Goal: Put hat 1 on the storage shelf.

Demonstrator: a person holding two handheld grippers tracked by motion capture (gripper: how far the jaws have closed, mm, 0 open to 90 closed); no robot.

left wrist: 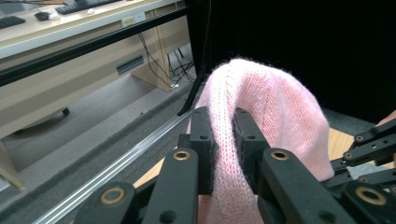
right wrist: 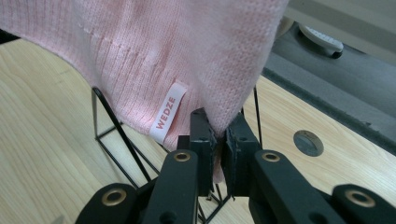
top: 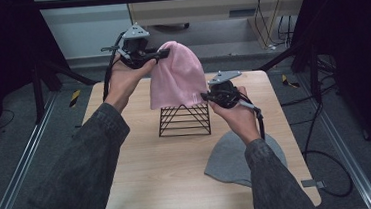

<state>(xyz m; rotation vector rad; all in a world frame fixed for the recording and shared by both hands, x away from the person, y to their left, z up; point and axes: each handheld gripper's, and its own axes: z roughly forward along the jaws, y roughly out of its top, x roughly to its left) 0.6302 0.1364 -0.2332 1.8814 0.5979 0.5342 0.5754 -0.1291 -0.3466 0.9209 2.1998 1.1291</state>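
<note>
A pink knit beanie point(top: 177, 75) hangs over a black wire pyramid stand point(top: 185, 119) at the middle of the table. My left gripper point(top: 161, 53) is shut on the beanie's top, and in the left gripper view the knit point(left wrist: 261, 107) is pinched between the two black jaws of that gripper point(left wrist: 224, 140). My right gripper point(top: 206, 97) is shut on the beanie's lower right edge. In the right gripper view the hem point(right wrist: 187, 56) with its white label point(right wrist: 167, 112) drapes above the stand's wires point(right wrist: 116, 135), and the jaws of that gripper point(right wrist: 219, 140) clamp its corner.
A grey beanie point(top: 233, 157) lies flat on the wooden table point(top: 144, 173) at the front right, partly under my right forearm. Black frame posts stand at the table's back corners. A round hole point(right wrist: 308, 143) sits in the tabletop near the right gripper.
</note>
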